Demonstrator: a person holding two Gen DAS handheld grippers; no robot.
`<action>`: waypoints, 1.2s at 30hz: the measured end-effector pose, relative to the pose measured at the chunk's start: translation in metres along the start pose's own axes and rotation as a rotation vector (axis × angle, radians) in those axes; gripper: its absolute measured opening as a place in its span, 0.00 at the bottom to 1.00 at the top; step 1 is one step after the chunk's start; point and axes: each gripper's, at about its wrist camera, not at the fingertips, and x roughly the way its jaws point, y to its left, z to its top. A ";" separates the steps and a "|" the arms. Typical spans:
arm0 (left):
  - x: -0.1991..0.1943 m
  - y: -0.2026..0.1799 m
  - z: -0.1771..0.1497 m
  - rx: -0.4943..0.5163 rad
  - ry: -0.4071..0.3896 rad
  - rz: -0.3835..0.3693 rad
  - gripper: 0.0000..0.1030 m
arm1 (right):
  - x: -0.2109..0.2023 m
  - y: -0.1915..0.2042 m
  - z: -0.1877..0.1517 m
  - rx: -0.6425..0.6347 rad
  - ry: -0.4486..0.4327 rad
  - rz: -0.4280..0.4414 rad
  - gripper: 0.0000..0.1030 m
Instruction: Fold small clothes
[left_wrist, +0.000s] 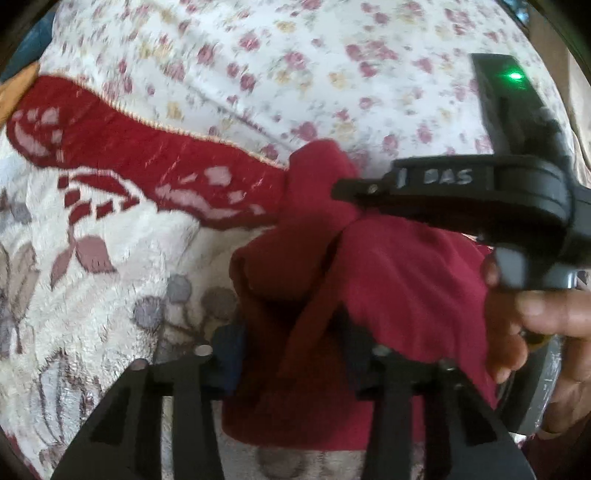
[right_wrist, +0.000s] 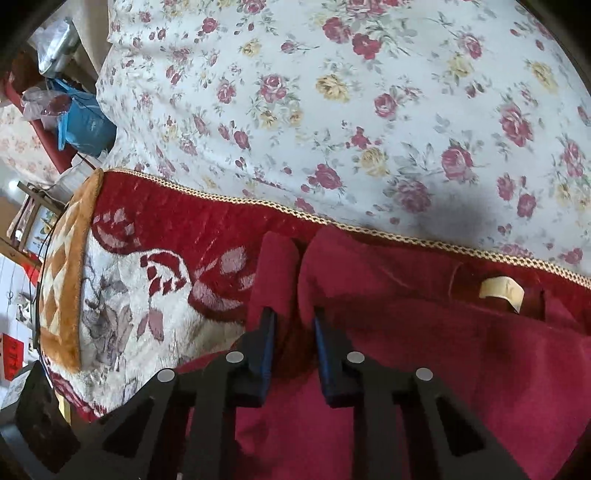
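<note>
On the left wrist view the picture is smeared, so detail is poor. The left claw sits at six o'clock with dark red cloth draped between and over its fingers; whether it pinches the cloth or merely lies under it I cannot tell. The red garment bunches up from the frame's centre toward four o'clock, lying on the plush blanket with its red border, which in turn lies over the rose-print bedsheet at twelve o'clock. At three o'clock the right claw's body reaches in sideways, its tip pressed into the cloth, with the person's right hand wrapped round its handle at four o'clock.

On the right wrist view the right claw points toward twelve o'clock from the bottom edge, tilted down at the bed. Its fingers are drawn in on a raised ridge of the garment, so it looks clenched on that fold. A pale label shows at three o'clock.

I judge this a mid-fold step: an edge gathered and lifted, not yet laid over. The next move calls for carrying that ridge across the garment's body, keeping both grips level so the cloth lands flat rather than bunched.
</note>
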 end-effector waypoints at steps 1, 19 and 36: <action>-0.003 -0.005 0.000 0.022 -0.013 0.010 0.31 | -0.001 -0.001 -0.001 -0.001 0.000 0.001 0.21; -0.027 -0.002 -0.013 -0.013 -0.032 -0.059 0.14 | -0.007 0.003 0.011 0.086 0.043 0.008 0.82; -0.033 -0.014 -0.011 0.033 -0.045 -0.058 0.14 | 0.045 0.042 0.012 -0.123 0.178 -0.139 0.49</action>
